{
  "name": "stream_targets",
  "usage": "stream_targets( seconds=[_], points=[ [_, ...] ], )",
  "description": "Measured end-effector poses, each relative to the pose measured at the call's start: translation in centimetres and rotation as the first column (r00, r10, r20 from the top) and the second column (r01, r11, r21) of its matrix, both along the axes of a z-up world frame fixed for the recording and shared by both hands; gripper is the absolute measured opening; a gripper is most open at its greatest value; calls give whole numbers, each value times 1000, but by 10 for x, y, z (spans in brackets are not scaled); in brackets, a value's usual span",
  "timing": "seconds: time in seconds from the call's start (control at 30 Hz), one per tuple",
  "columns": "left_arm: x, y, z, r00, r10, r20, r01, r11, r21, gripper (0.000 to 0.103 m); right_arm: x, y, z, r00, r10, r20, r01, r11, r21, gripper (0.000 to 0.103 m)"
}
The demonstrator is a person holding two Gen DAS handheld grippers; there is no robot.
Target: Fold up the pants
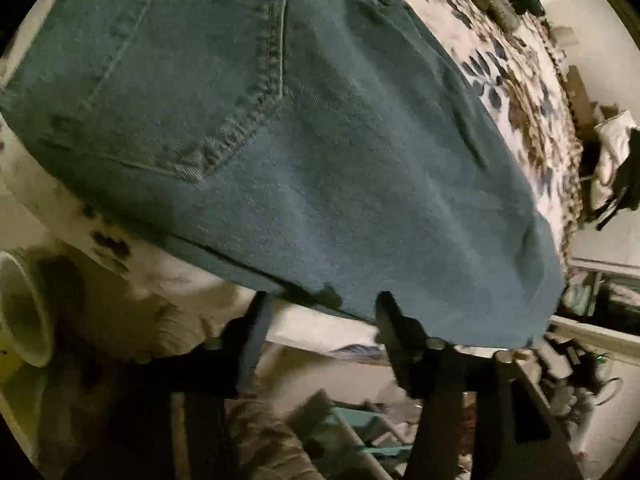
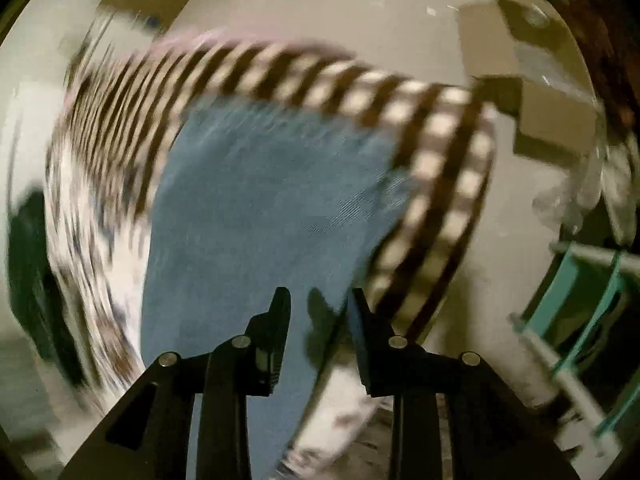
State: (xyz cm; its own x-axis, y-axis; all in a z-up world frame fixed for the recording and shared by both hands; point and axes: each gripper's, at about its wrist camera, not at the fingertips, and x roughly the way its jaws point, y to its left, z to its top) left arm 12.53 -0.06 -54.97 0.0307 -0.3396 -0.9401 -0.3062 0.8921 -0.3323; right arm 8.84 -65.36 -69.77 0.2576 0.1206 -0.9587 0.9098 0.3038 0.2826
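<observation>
The blue jeans [image 1: 304, 136] lie folded on a bed, back pocket up, and fill most of the left wrist view. My left gripper [image 1: 322, 307] hangs over their near edge, jaws apart, with no cloth pinched between the fingertips [image 1: 387, 305]. The right wrist view is blurred. There a smooth part of the jeans [image 2: 260, 220] lies below my right gripper [image 2: 320, 302], which stands open above the denim with nothing held between its fingers [image 2: 282, 300].
The bedspread [image 1: 516, 92] has a dark leaf print and a checkered border [image 2: 436, 152] along the bed's edge. A pale cup-like rim [image 1: 28, 312] sits at the left. A teal rack [image 2: 592, 300] and cardboard boxes [image 2: 540, 116] stand on the floor beside the bed.
</observation>
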Motion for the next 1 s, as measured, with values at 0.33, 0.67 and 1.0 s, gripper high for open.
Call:
stream_targets(
  seconds=[0.33, 0.67, 1.0],
  points=[
    [58, 76, 36, 986, 81, 146, -107, 978, 181, 71, 195, 250, 14, 757, 642, 122, -652, 734, 188, 64],
    [88, 176, 14, 990, 113, 81, -134, 934, 330, 84, 348, 481, -45, 99, 995, -13, -976, 99, 195, 63],
    [78, 220, 1, 980, 177, 92, -196, 941, 275, 84, 360, 435, -21, 241, 970, 17, -958, 235, 167, 2]
  ],
)
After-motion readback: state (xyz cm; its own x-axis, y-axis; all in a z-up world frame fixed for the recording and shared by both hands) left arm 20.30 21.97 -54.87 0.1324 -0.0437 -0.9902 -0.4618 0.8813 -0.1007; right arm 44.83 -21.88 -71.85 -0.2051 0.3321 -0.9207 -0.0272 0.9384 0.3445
